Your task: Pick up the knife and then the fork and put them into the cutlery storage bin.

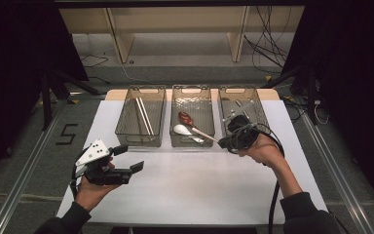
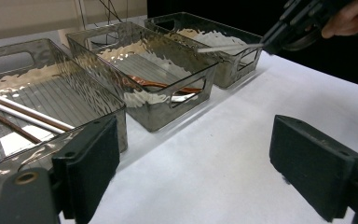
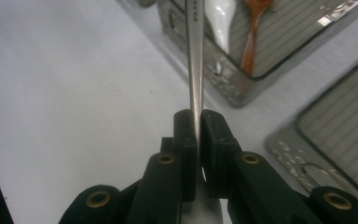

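Spoon pinched by its handle above the middle bin

Spoon (image 3: 195, 56), a metal one, is clamped in the right tool (image 3: 198, 122), handle squeezed thin-edge between the pads, bowl end apparently reaching over the middle bin (image 1: 192, 142) where a white spoon (image 1: 181, 129) and a brown spoon (image 1: 185, 118) lie. Sorting seems the aim. Left tool (image 1: 129, 159) waits gaping over the bench (image 1: 195, 185).

3 clear ribbed bins are lined up at the far edge of a white table (image 1: 185, 185). Pale and dark chopsticks (image 1: 143, 116) are laid lengthwise in the left bin (image 1: 141, 117). A brown spoon (image 1: 185, 118) is seen in the middle bin (image 1: 191, 117), the right bin (image 1: 243, 108) standing just beside it. Cables (image 1: 268, 44) are trailed across the floor beyond.
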`<state>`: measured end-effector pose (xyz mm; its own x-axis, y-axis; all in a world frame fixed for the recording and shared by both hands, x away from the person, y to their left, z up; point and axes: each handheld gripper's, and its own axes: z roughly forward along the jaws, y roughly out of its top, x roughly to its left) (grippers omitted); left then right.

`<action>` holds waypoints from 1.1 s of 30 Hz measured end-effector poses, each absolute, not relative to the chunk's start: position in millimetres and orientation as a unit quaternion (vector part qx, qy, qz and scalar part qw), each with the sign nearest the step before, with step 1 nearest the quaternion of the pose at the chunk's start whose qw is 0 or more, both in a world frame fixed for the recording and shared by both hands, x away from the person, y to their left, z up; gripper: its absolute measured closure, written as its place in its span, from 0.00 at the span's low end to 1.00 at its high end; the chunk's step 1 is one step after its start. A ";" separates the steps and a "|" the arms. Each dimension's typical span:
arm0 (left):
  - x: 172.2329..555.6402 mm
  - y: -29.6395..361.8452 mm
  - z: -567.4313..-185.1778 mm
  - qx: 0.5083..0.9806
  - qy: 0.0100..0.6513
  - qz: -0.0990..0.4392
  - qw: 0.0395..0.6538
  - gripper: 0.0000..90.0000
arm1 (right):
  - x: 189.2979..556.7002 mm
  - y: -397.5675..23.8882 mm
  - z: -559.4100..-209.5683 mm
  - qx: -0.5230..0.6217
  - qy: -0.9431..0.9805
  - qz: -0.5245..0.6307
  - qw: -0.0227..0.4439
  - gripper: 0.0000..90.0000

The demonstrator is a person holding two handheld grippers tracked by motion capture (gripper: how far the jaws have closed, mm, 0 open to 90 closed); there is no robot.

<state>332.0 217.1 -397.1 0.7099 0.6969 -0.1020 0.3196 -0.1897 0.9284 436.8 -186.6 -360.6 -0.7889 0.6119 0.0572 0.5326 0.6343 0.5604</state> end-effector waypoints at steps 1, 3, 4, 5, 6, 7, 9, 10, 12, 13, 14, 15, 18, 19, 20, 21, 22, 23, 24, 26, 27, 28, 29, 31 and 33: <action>332.1 217.2 -397.2 0.751 0.338 0.175 0.539 0.17 | 438.2 -189.4 -358.4 0.322 0.898 0.290 0.073 0.96; 332.1 217.3 -397.2 0.751 0.339 0.175 0.539 0.17 | 441.1 -195.0 -354.8 0.332 0.892 0.296 0.080 0.96; 332.0 217.2 -397.2 0.750 0.339 0.175 0.540 0.17 | 442.6 -198.1 -353.3 0.338 0.889 0.298 0.084 0.96; 331.9 217.3 -397.0 0.750 0.339 0.175 0.541 0.17 | 444.3 -201.4 -352.1 0.342 0.887 0.298 0.087 0.96; 331.9 217.4 -396.9 0.749 0.339 0.175 0.541 0.17 | 446.0 -204.9 -350.9 0.348 0.883 0.300 0.090 0.96; 331.9 217.6 -396.9 0.749 0.339 0.176 0.541 0.17 | 448.1 -208.8 -350.1 0.354 0.880 0.302 0.094 0.96; 332.0 217.8 -397.0 0.749 0.339 0.176 0.541 0.17 | 452.2 -216.1 -348.0 0.366 0.874 0.305 0.102 0.96; 332.0 217.8 -397.0 0.749 0.339 0.176 0.541 0.17 | 454.1 -219.0 -347.1 0.374 0.869 0.306 0.105 0.96; 332.0 217.7 -396.9 0.749 0.339 0.177 0.541 0.17 | 458.7 -223.8 -345.2 0.386 0.862 0.308 0.112 0.96; 332.0 217.6 -396.8 0.749 0.339 0.177 0.541 0.17 | 461.6 -226.0 -344.3 0.389 0.861 0.309 0.112 0.96; 332.0 217.7 -396.8 0.749 0.339 0.177 0.541 0.17 | 464.4 -227.8 -343.1 0.394 0.858 0.308 0.115 0.96; 332.0 217.7 -396.8 0.749 0.339 0.177 0.541 0.17 | 467.5 -229.5 -342.1 0.398 0.856 0.308 0.118 0.96; 332.1 218.1 -396.8 0.749 0.339 0.176 0.541 0.17 | 476.9 -233.8 -339.2 0.411 0.850 0.306 0.122 0.96; 332.2 218.2 -396.8 0.749 0.339 0.176 0.541 0.17 | 480.2 -235.5 -338.4 0.416 0.848 0.305 0.126 0.96; 332.1 218.2 -396.9 0.749 0.339 0.176 0.541 0.17 | 483.4 -237.1 -337.5 0.423 0.844 0.304 0.127 0.96; 332.1 218.3 -396.9 0.749 0.340 0.175 0.542 0.17 | 486.7 -238.8 -336.9 0.429 0.842 0.302 0.129 0.96; 332.1 218.4 -396.9 0.749 0.339 0.175 0.542 0.17 | 490.0 -240.4 -336.7 0.434 0.839 0.299 0.132 0.95; 332.1 218.4 -396.9 0.749 0.339 0.175 0.542 0.17 | 493.5 -242.1 -336.8 0.440 0.837 0.295 0.137 0.95; 332.1 218.4 -396.8 0.749 0.339 0.175 0.542 0.17 | 496.9 -243.6 -337.2 0.445 0.835 0.292 0.139 0.95; 332.3 218.5 -396.8 0.749 0.339 0.176 0.542 0.17 | 502.8 -245.6 -337.7 0.455 0.830 0.291 0.139 0.95; 332.4 218.4 -396.8 0.749 0.339 0.176 0.541 0.17 | 505.6 -246.5 -337.8 0.460 0.828 0.290 0.140 0.95; 332.4 218.4 -396.9 0.750 0.339 0.176 0.541 0.17 | 508.1 -246.9 -337.7 0.464 0.825 0.289 0.143 0.95; 332.3 218.3 -397.0 0.749 0.339 0.175 0.541 0.17 | 510.4 -247.6 -337.5 0.467 0.823 0.287 0.147 0.95; 332.4 218.4 -397.0 0.749 0.339 0.176 0.541 0.17 | 514.2 -248.4 -337.1 0.472 0.820 0.287 0.150 0.95; 332.4 218.6 -397.0 0.749 0.340 0.176 0.541 0.17 | 517.3 -249.1 -336.9 0.478 0.816 0.286 0.152 0.95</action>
<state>332.4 218.6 -397.0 0.7075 0.6989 -0.1045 0.3190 -0.1838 0.9298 517.3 -249.1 -336.9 -0.4967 0.8675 0.0262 0.6939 0.3788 0.6124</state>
